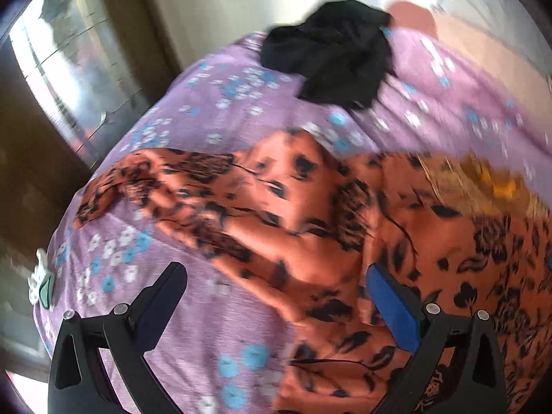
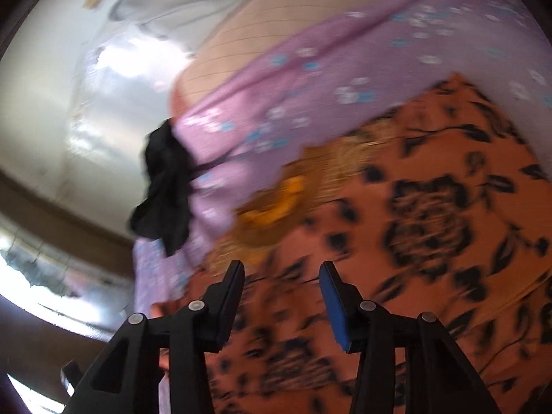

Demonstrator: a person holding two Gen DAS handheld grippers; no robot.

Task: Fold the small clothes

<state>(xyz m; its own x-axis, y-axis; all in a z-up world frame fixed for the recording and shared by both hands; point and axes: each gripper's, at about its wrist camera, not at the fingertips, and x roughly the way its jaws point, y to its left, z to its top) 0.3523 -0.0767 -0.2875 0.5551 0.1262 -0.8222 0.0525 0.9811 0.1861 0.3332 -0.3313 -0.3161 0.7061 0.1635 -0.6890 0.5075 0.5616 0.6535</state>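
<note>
An orange garment with a black flower print (image 1: 310, 214) lies spread and wrinkled across a bed with a purple flowered sheet (image 1: 214, 110). It has a golden embroidered patch (image 1: 483, 186), which the right wrist view shows at the golden patch (image 2: 276, 203). My left gripper (image 1: 276, 272) hangs open and wide just above the garment's near edge, with nothing between its fingers. My right gripper (image 2: 282, 269) stands partly open over the orange garment (image 2: 431, 207); the cloth lies beneath it, not pinched. Both views are motion-blurred.
A crumpled black garment (image 1: 334, 58) lies at the far side of the sheet, seen at the bed's edge as the black garment (image 2: 165, 186). Bare peach mattress (image 2: 276, 20) shows beyond the sheet. A small white and green object (image 1: 41, 283) sits at the bed's left edge.
</note>
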